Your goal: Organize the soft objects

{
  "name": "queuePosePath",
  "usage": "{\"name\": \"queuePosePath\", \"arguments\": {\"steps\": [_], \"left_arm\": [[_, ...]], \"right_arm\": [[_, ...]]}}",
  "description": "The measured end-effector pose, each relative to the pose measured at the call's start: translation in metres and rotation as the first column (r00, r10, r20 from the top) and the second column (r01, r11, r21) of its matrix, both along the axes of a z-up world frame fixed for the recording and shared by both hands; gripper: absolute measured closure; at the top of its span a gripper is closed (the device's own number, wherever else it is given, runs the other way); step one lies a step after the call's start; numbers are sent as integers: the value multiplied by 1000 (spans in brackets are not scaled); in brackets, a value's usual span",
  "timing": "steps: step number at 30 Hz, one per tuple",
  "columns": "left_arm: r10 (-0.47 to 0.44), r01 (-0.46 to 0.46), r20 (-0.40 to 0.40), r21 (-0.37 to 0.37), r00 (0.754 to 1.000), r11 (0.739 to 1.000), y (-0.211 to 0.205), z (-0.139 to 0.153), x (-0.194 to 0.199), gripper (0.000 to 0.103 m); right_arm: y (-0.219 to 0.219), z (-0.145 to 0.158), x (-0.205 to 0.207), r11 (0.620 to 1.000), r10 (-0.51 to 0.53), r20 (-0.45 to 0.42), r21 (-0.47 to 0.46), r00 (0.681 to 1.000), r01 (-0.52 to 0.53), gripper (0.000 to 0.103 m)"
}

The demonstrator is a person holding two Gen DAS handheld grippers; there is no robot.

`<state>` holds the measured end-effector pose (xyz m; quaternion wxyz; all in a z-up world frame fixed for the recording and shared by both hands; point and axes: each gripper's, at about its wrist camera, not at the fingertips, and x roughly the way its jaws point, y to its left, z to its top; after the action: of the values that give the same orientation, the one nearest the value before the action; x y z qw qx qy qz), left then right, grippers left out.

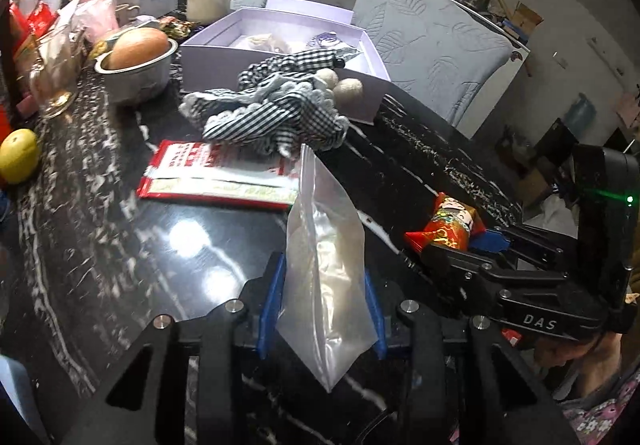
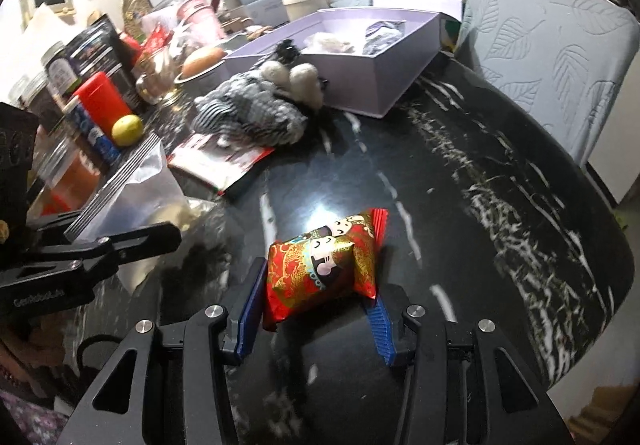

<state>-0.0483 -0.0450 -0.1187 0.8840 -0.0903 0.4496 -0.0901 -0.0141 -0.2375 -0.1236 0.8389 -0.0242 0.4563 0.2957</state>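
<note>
My left gripper is shut on a clear zip bag that stands up between its blue pads above the black marble table. In the right wrist view the bag and left gripper sit at the left. My right gripper is shut on a red and gold snack packet; the packet also shows at the right of the left wrist view. A black-and-white checkered plush toy lies against an open lavender box holding some soft items.
A flat red packet lies in front of the plush. A metal bowl with a bun, a yellow fruit, jars and cups crowd the left side. Padded chairs stand beyond the table's right edge.
</note>
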Motion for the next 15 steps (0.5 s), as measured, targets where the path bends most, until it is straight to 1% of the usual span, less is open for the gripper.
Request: {"name": "queuePosePath", "arguments": {"steps": [4,6,8,9,10,11,12,15], "left_arm": [[-4,4,-4,40,1000,999,0,-3,-4,66],[-3,4,-27,58,1000,998,3,-8,-3,66],[2,1,-50,59,999,998,7,-15,-2,66],[10,-7,-62,46,998,999,10,-18,-2,67],[18,-16,-47,38,999,999,11,-18,-4,66],[21,-19,-48,36,999,999,11,-18,-4,66],[22,-20,-44,38,999,999,12,-19,-4,66],[29,-27,-33,55,999,998,12,-19,-4,66]], "right_arm": [[2,0,-6,1000,9,-3,6,1000,-9,56],[3,0,-9,1000,8,3,-3,1000,-8,55],[3,-1,-9,1000,9,6,-12,1000,-9,53],[3,0,-9,1000,10,7,-17,1000,-10,51],[4,0,-10,1000,11,12,-25,1000,-11,48],[5,0,-10,999,12,16,-36,1000,-11,43],[6,0,-10,999,12,21,-46,1000,-11,39],[9,0,-8,999,11,16,-43,1000,-10,33]]}}
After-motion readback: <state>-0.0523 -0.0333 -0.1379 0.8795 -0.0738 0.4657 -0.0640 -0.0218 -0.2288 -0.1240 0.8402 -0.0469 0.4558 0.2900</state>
